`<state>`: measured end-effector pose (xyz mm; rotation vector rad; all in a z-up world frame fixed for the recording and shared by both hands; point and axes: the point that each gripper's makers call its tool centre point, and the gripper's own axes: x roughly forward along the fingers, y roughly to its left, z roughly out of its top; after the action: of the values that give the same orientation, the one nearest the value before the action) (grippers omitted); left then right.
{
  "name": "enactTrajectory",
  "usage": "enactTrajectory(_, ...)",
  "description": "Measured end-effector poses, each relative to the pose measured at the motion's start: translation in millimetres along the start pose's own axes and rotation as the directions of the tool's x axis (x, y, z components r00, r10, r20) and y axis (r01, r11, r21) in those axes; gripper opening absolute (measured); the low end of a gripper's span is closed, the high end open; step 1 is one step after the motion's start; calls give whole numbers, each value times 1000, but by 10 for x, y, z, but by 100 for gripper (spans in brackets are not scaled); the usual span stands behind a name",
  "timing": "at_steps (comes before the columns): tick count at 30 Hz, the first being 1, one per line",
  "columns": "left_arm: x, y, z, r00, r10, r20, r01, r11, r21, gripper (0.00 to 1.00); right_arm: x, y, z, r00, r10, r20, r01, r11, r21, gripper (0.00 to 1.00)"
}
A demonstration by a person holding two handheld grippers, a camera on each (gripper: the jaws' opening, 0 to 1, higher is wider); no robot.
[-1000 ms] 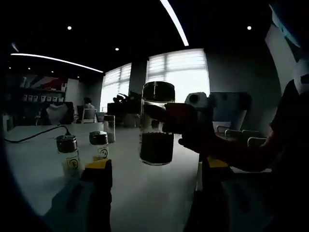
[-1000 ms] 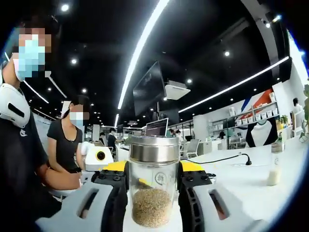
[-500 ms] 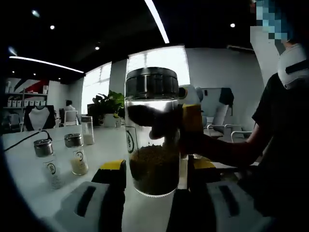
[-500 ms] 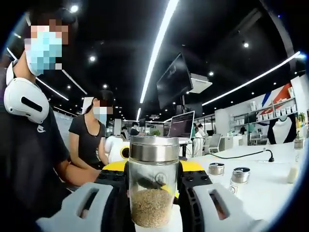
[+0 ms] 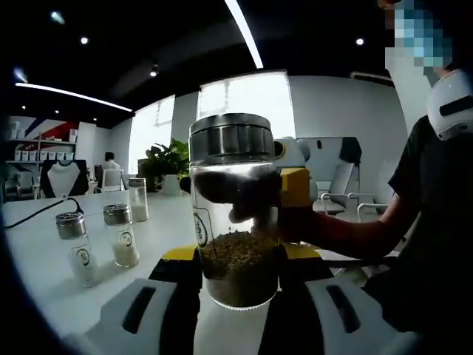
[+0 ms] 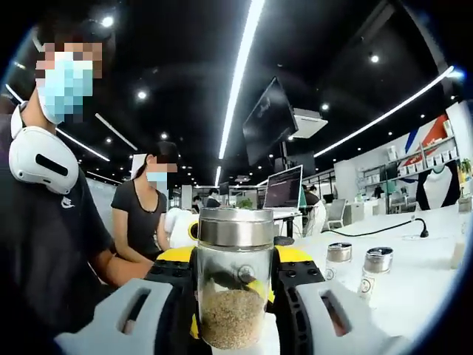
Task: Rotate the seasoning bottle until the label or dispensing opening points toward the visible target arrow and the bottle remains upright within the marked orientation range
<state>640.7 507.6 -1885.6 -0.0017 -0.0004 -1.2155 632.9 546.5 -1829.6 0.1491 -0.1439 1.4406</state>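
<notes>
Bottle upright, held between both claws.
We see the right claw (image 6: 235, 296) pinching the bottle (image 6: 235, 277) above the counter (image 6: 414, 285); our left claw (image 5: 235, 277) brackets it too, contact unclear. Two small shakers (image 5: 120, 235) stand well behind on the counter.

The left gripper view looks low across a white tabletop (image 5: 44, 274) toward bright windows at 12 o'clock, very close to a clear glass seasoning bottle with a steel cap (image 5: 235, 211) standing upright between its jaws. The right gripper view faces the opposite way, toward a hanging black monitor (image 6: 272, 124) at 1 o'clock, equally close to the same bottle (image 6: 235, 277). Both views share that bottle and two small steel-capped shakers (image 5: 100, 244) (image 6: 358, 270) on the table.
</notes>
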Motion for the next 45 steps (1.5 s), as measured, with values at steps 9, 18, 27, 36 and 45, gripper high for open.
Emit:
enactTrajectory(9,-87,356,-18,955,291,-57,-284,953,104,42,146,-122,-53,994,-112,9,112,981,-157,37)
enactTrajectory(18,-247,634,-105,882,462,-93,-447,883,147,42,212,-393,-113,959,-282,19,282,952,-122,35)
enactTrajectory(27,-237,651,-140,867,487,-104,-461,864,203,42,186,-528,-154,932,-363,25,363,932,-1,37)
enactTrajectory(36,-146,446,34,957,290,6,-289,952,97,43,115,-393,15,964,-260,53,260,966,9,36)
enactTrajectory(45,-126,190,116,997,69,45,-69,998,-15,43,60,-119,119,995,-77,58,78,997,-3,36)
